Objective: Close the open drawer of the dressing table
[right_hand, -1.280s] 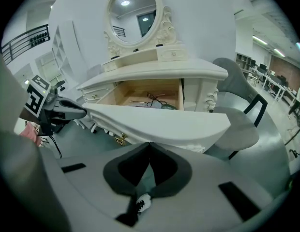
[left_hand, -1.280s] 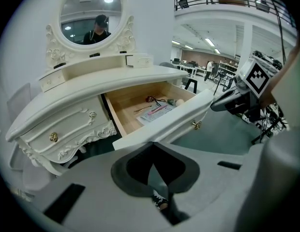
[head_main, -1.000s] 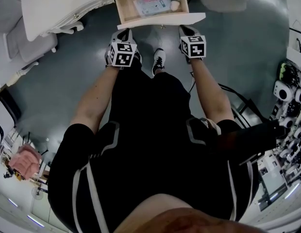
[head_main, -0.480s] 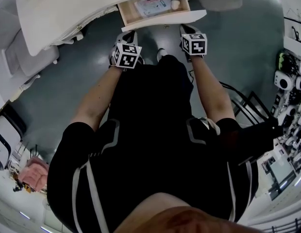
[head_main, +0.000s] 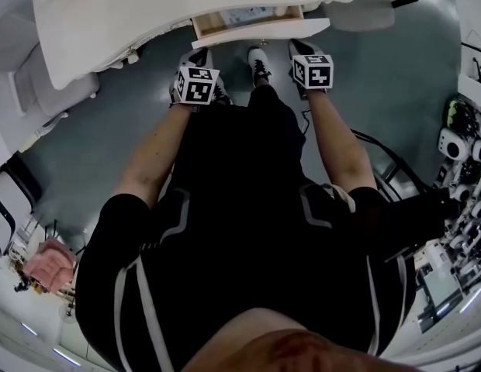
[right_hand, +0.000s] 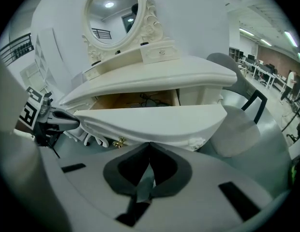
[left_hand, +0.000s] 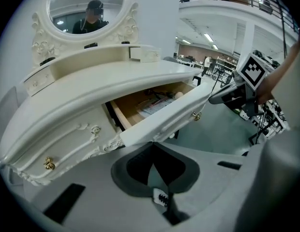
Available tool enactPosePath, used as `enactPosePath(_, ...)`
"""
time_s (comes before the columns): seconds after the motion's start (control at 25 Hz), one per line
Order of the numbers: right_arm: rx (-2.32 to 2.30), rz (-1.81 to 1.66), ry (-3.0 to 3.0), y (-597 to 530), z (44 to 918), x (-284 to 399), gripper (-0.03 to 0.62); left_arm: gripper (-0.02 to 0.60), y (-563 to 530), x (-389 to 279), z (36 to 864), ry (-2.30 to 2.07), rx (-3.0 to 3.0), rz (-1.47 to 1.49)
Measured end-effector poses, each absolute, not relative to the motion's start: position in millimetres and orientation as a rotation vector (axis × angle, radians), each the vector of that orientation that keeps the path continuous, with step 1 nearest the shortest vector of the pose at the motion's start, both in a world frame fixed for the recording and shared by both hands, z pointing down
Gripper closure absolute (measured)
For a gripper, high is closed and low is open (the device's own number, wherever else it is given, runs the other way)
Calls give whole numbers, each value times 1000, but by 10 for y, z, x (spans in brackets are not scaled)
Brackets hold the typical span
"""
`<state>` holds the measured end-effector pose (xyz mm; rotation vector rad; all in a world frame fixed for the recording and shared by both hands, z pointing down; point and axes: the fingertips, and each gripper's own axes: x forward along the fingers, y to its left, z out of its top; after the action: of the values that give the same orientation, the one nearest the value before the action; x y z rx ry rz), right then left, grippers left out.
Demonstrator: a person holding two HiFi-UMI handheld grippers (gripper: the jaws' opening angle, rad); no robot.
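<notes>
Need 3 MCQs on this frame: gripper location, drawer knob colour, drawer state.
1. Where are the left gripper and right gripper?
A) on the table top
B) at the front of the drawer, one toward each end
C) inside the drawer

2. What colour is the knob on the drawer front?
A) black
B) red
C) gold

3. The drawer is:
A) partly open
B) fully shut
C) lying on the floor

Answers:
1 B, each gripper view shows shut jaws right at the front panel.
2 C, it shines gold in the right gripper view.
3 A, its wooden inside shows behind the front.
</notes>
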<state>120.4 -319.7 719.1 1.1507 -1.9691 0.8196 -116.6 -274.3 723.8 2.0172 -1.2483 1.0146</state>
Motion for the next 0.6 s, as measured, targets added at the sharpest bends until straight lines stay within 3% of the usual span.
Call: enactPosePath(0.6,1023,823,-1999,-3601,7348,1089,589,577,-3205,-1266,7240,-1386,1914,971)
